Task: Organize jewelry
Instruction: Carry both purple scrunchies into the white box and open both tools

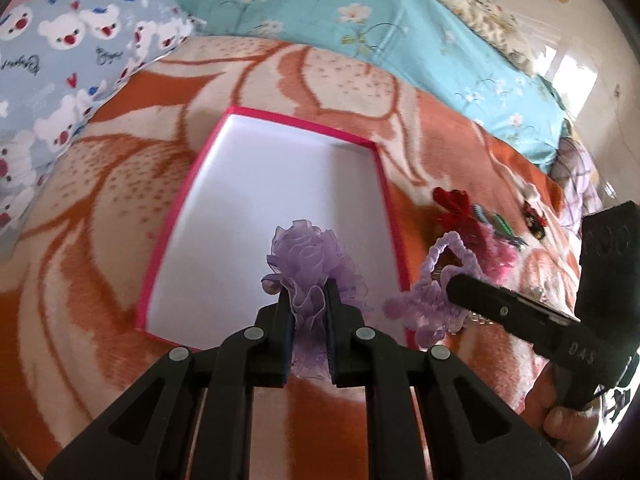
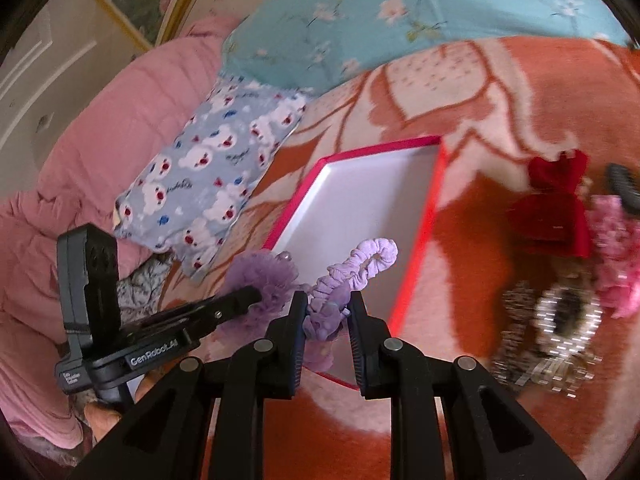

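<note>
— What's under my rig, biggest thing first?

— I'm over the bed, on the orange-and-cream blanket (image 1: 100,208). The pink-rimmed box (image 1: 182,208) lies open on it, white floor bare. My left hand-held gripper (image 1: 308,300) is clamped on the purple organza scrunchie (image 1: 308,256), which pokes out past the fingertips above the box's near end. My right hand-held gripper (image 2: 326,312) is closed on the lilac ruffled scrunchie (image 2: 352,272); its loop curls up over the box's near right corner.

— What does one camera give me that the other doesn't?

— My left view shows the right tool from the side, a hand (image 1: 568,424) beneath it, and the lilac scrunchie just outside the box's right wall. My right view shows the left tool side-on with the organza one bunched at its tip, plus a pink quilt (image 2: 120,128) that my left view barely catches.

— Anything else around, anything in the way?

— A bear-print pillow (image 1: 76,52) and a turquoise floral cover (image 1: 360,20) lie beyond the box. Right of the box sits a pile: a red bow (image 2: 560,204), a pink frilly piece (image 2: 616,248), a sparkly silver scrunchie (image 2: 560,320), blurred. In my right view the lilac scrunchie and my own fingers hide the box's near edge.
</note>
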Tool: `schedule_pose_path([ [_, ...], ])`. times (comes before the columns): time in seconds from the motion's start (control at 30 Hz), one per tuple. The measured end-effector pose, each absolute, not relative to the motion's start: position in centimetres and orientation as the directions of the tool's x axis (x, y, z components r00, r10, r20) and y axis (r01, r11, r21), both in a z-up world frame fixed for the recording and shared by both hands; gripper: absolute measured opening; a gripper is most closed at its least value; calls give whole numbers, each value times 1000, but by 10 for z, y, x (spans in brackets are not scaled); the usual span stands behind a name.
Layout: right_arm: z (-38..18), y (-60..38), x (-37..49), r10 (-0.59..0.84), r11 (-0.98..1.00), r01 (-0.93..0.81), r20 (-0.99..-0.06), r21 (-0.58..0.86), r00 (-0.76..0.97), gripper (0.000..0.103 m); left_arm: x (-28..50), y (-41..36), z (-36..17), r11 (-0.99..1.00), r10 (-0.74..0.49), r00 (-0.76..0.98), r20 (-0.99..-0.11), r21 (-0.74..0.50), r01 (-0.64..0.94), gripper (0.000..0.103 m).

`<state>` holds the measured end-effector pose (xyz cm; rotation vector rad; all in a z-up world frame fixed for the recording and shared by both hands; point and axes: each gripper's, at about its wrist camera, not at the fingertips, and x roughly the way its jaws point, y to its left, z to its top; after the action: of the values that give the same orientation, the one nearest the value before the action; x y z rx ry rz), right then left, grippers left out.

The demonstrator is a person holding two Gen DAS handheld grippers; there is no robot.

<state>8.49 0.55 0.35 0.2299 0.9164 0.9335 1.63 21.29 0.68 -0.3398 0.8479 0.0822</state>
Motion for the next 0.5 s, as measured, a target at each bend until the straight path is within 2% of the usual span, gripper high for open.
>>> schedule_pose_path([
  [0.5, -36, 68, 95, 731, 588, -639, -664, 496, 157, 20, 30, 263, -35, 919, -30, 584, -812, -252, -303, 11],
])
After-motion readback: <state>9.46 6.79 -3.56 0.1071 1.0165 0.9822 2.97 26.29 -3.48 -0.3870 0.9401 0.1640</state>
